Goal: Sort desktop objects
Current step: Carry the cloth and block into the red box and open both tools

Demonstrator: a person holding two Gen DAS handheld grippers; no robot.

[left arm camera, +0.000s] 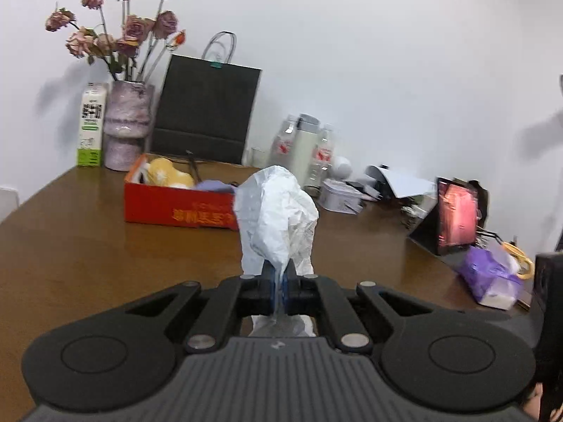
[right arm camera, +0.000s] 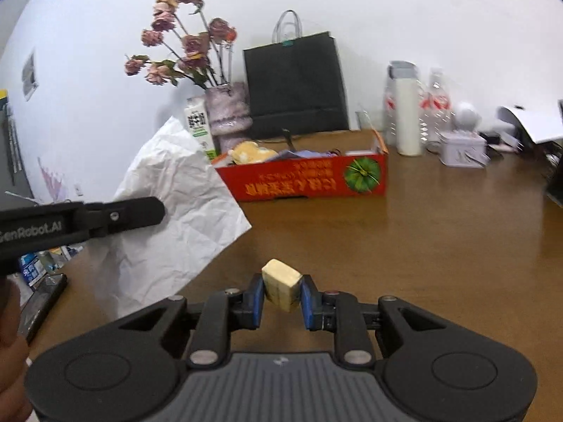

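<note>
While the left gripper (left arm camera: 280, 283) pinches the white bag (left arm camera: 276, 218) aloft, the right gripper (right arm camera: 281, 297) clamps a pale block (right arm camera: 281, 283) above the table (right arm camera: 422, 246), probably for bagging.

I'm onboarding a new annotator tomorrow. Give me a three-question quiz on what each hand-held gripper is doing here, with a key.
1. True or false: the left hand-held gripper is shut on a white plastic bag.
2. Multiple choice: what sits between the fingers of the right hand-held gripper? A) a pale yellow block B) a bottle C) a milk carton
3. Fill in: the open box behind it on the wooden table is coloured ____.

Key: 1 true; 2 A; 3 red.
</note>
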